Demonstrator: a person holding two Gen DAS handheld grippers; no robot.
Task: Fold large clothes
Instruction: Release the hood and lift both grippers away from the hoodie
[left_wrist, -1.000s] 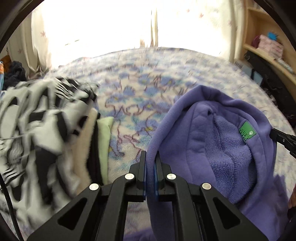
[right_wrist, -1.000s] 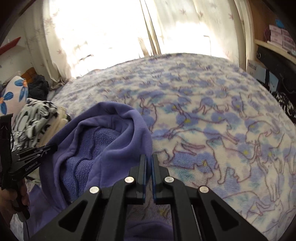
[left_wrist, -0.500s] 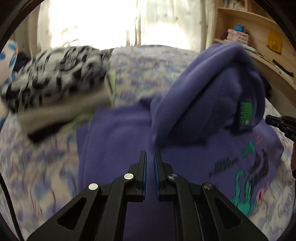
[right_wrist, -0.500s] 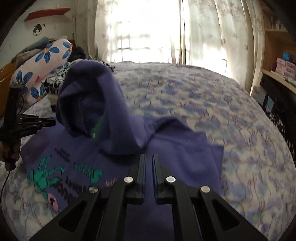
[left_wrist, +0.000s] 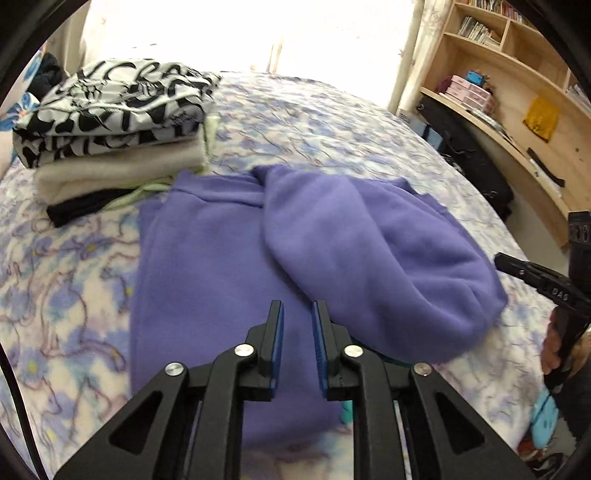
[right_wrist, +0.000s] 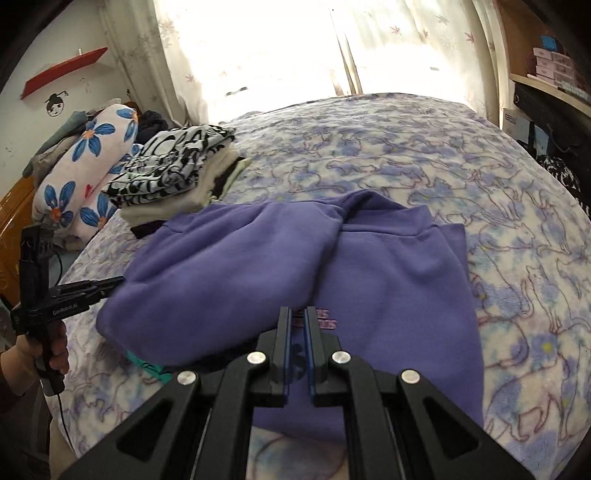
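step: looks mid-fold, purple hoodie (left_wrist: 221, 258) flat on the bed (left_wrist: 332, 122), hood (left_wrist: 369, 266) flopped over its front | left claw (left_wrist: 297, 317) apart, holding nothing | right claw (right_wrist: 299, 325) slightly apart, empty | next: probably grab a side edge, fold inward

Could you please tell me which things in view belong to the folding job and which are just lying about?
Part of the job:
- purple hoodie, flat on the bed
- left gripper, open
- right gripper, slightly open
- stack of folded clothes

Lying about:
- floral pillow
- shelves
- curtain
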